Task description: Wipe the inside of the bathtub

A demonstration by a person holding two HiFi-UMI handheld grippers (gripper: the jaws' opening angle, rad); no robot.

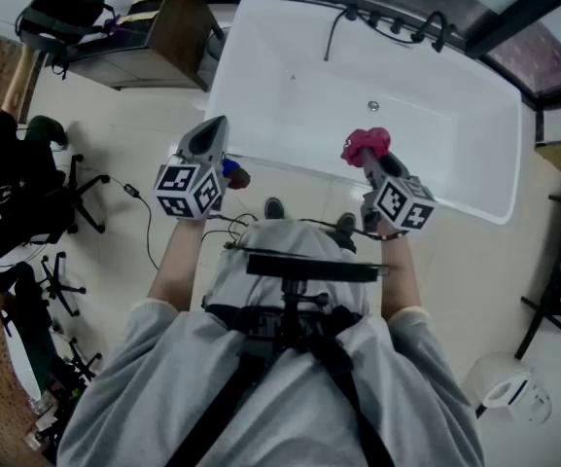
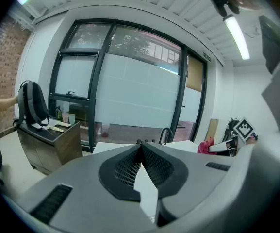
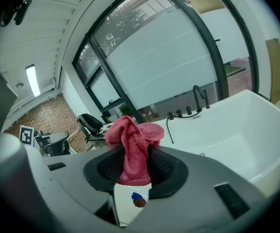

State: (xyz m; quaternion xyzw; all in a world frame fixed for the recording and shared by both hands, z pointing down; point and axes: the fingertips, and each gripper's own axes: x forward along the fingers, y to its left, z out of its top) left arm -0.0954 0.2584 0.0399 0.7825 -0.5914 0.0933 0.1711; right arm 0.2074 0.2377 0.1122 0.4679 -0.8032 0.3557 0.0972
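The white bathtub (image 1: 426,149) lies ahead of me, its inside bare, with a drain (image 1: 373,106) near the middle. My right gripper (image 1: 366,150) is shut on a pink cloth (image 1: 366,145), held just over the tub's near rim. In the right gripper view the pink cloth (image 3: 131,147) bunches up between the jaws, the bathtub (image 3: 227,130) beyond. My left gripper (image 1: 214,127) hangs over the tub's near-left rim, jaws shut with nothing between them; its tips (image 2: 140,144) meet in the left gripper view.
Black taps and a hose (image 1: 387,25) sit on the tub's far rim. A wooden cabinet (image 1: 149,32) with a backpack (image 1: 61,13) stands at the left. Tripods and cables (image 1: 56,251) lie on the floor left. A small blue and red object (image 1: 232,171) lies by the tub.
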